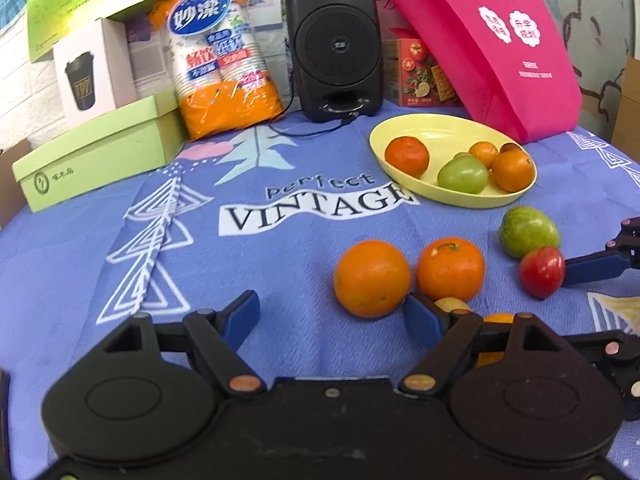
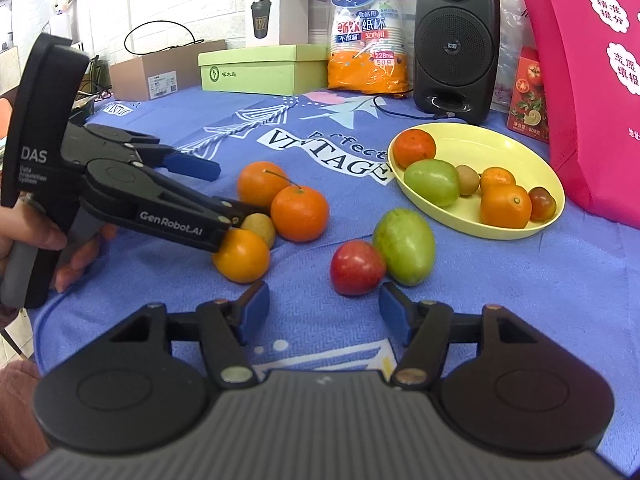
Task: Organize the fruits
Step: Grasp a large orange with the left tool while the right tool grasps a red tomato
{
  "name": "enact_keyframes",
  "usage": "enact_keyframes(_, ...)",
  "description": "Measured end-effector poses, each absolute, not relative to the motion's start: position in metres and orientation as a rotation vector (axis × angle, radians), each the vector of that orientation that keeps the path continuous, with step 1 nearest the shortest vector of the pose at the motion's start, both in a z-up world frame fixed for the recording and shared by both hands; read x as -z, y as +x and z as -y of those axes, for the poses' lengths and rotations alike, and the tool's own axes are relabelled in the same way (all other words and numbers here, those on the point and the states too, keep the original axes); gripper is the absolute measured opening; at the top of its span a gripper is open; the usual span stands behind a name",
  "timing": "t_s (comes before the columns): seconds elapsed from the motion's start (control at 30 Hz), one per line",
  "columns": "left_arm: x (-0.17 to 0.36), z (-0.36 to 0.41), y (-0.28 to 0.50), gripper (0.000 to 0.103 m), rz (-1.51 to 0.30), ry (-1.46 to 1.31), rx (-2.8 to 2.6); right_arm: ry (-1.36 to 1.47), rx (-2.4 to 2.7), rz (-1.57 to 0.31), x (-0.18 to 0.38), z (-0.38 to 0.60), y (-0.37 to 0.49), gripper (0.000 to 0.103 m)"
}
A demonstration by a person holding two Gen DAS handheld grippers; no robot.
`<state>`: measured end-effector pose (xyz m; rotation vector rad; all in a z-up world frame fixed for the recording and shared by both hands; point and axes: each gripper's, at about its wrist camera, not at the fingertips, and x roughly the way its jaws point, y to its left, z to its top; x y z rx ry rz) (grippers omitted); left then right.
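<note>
Left gripper (image 1: 332, 316) low over the blue tabletop (image 1: 80, 264), jaws spread wide, nothing between them, one finger (image 1: 424, 318) just beside a big orange (image 1: 372, 278) and in front of a small tan fruit (image 1: 452, 304). In the right wrist view, same gripper (image 2: 218, 194) reaching in from the left, near finger touching or just over a yellow-orange fruit (image 2: 242, 256), tan fruit (image 2: 260, 228) behind it; grip not clear from that angle, a hand (image 2: 60, 256) on the handle. Right gripper (image 2: 324, 308) near the tabletop edge, jaws apart, holding nothing, a red tomato (image 2: 357, 267) just beyond the fingertips, touching a green fruit (image 2: 405, 246) on its right. Seen from the left wrist, right gripper's blue finger (image 1: 592, 266) close beside the tomato (image 1: 542, 271), green fruit (image 1: 528, 231) just behind. Two oranges side by side mid-tabletop, the stemmed one (image 1: 450, 269) right of the big one; in the right view the pair (image 2: 300, 213) sits left of centre, touching. Yellow plate (image 2: 520, 140) far right, holding a mandarin (image 2: 414, 148), a green tomato (image 2: 431, 182), a kiwi-like brown fruit (image 2: 468, 179), two more oranges (image 2: 505, 206) and a dark reddish tomato (image 2: 542, 203). Beyond: black speaker (image 1: 334, 40), orange pack of cups (image 1: 224, 52), green box (image 1: 100, 156), white cup box (image 1: 92, 68), pink bag (image 1: 480, 40) leaning behind the plate (image 1: 424, 124), cracker box (image 1: 420, 72) beside it.
</note>
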<state>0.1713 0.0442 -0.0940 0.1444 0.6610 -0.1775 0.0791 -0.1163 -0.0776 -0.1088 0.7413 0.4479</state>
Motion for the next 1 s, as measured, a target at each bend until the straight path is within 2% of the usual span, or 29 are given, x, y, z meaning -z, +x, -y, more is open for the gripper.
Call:
enact_keyframes(0.3,0.095,-0.044,0.186,0.08,-0.665,0.126,0.2,-0.105,-0.448,-0.745,0.078,0.115,0.083,0.062)
enact_keyframes(0.47,0.094,-0.039,0.184,0.068,-0.653,0.128,0.217,-0.096,-0.436,-0.75,0.079,0.115,0.089,0.062)
enact_keyframes(0.63,0.094,-0.039,0.183,0.05,-0.653,0.123,0.263,-0.09,-0.423,-0.756,0.08,0.115,0.097,0.062)
enact_keyframes(0.7,0.094,-0.04,0.182,0.046,-0.655,0.122,0.276,-0.09,-0.42,-0.757,0.081,0.114,0.101,0.062)
enact_keyframes(0.83,0.094,-0.043,0.182,0.042,-0.66,0.108,0.286,-0.084,-0.418,-0.757,0.082,0.114,0.108,0.061)
enact_keyframes(1.0,0.093,-0.044,0.18,0.041,-0.658,0.094,0.284,-0.082,-0.411,-0.747,0.082,0.115,0.107,0.052)
